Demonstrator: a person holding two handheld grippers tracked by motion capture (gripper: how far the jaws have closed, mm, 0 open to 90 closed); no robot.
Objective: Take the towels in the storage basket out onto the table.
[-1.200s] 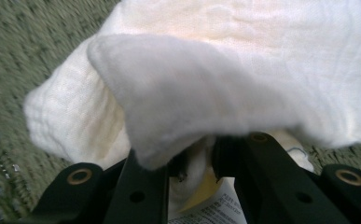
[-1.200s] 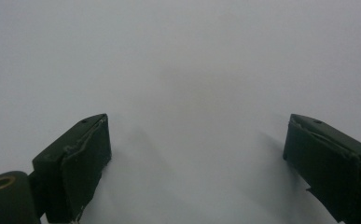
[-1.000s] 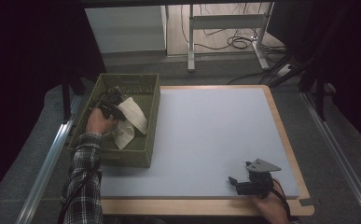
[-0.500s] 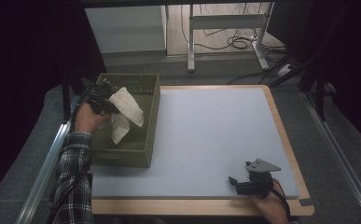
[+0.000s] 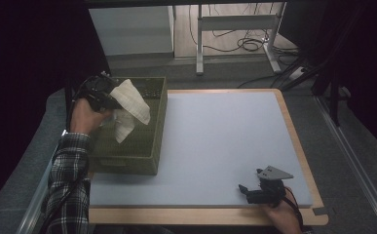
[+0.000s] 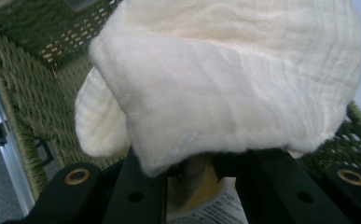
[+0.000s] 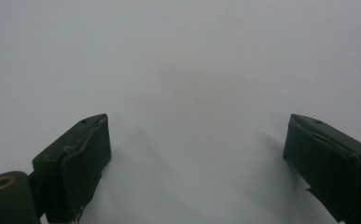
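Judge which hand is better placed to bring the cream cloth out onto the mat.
Left. The left claw is shut on the cream cloth above the green basket. The right claw rests open at the mat's near edge, far away.

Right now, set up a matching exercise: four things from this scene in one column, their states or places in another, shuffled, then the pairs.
1. cream cloth
2. green woven basket
3. left gripper
4. right gripper

A. jaws apart, nothing between them, low over the pale mat
B. stands at the mat's left edge
C. hangs over the basket, lifted
D. jaws shut on fabric

Pairs: 1-C, 2-B, 3-D, 4-A
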